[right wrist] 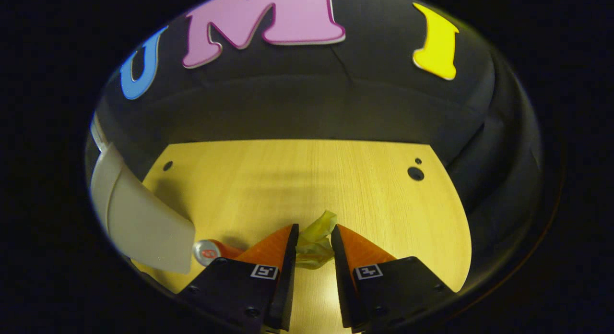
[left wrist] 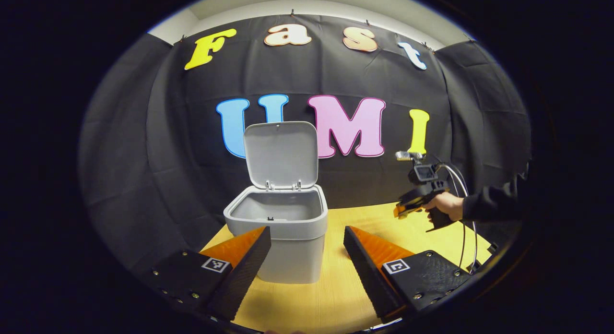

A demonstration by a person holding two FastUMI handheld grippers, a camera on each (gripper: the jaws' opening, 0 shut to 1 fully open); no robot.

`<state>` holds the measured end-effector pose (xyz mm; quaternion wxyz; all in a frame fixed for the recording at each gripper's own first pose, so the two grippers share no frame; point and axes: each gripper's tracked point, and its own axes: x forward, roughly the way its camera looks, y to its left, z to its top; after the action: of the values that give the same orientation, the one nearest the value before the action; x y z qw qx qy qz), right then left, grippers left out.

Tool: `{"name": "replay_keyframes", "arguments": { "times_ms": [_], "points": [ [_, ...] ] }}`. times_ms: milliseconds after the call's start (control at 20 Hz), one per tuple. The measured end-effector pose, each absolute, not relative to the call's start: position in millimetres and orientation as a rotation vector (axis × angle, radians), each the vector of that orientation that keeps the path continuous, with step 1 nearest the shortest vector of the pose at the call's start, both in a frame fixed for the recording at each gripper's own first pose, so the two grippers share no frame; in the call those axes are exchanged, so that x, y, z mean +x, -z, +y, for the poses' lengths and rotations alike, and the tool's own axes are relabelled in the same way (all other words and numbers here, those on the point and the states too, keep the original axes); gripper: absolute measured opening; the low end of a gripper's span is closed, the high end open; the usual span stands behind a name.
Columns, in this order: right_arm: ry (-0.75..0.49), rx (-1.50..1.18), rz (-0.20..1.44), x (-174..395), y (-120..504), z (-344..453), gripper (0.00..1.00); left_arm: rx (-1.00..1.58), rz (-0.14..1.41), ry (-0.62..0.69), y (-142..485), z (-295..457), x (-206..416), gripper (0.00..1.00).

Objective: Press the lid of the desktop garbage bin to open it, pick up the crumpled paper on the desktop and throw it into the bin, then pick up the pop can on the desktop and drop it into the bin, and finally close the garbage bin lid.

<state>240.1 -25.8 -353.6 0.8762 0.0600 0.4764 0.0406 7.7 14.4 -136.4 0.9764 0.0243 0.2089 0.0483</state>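
Note:
The grey desktop bin stands on the wooden table with its lid swung upright and its inside showing bare. My left gripper is open just in front of the bin, one finger on each side of its front wall, touching nothing. In the right gripper view, my right gripper is shut on the crumpled yellow paper, held above the table. The pop can lies on its side at lower left, beside the bin. In the left gripper view, the right gripper hangs in the air right of the bin.
A hand in a dark sleeve holds the right gripper, with cables looping down beside it. The tabletop has small round holes near its far corners. Black cloth closes off the back and sides.

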Motion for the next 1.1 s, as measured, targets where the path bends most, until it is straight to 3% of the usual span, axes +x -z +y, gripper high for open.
{"name": "replay_keyframes", "arguments": {
  "times_ms": [300, 650, 850, 900, 950, 1000, 1100],
  "points": [
    [-0.280, 0.194, 0.776, 260, 215, 44, 0.43, 0.009, 0.399, -0.099, 131, 30, 4, 1.00],
    [-0.570, 0.135, 0.611, 229, 112, 177, 0.43, 0.005, 0.380, -0.116, 122, 57, -10, 1.00],
    [-0.706, 0.119, 0.602, 225, 116, 252, 0.43, 0.008, 0.377, -0.150, 118, 74, -24, 1.00],
    [-0.732, 0.114, 0.622, 216, 119, 270, 0.29, 0.014, 0.376, -0.160, 116, 80, -26, 1.00],
    [-0.753, 0.112, 0.639, 210, 120, 281, 0.29, 0.021, 0.373, -0.171, 114, 84, -29, 1.00],
    [-0.764, 0.104, 0.649, 204, 131, 296, 0.43, 0.028, 0.370, -0.182, 111, 89, -32, 1.00],
    [-0.772, 0.090, 0.656, 199, 140, 312, 0.46, 0.034, 0.366, -0.198, 104, 92, -35, 1.00]
  ]
}}
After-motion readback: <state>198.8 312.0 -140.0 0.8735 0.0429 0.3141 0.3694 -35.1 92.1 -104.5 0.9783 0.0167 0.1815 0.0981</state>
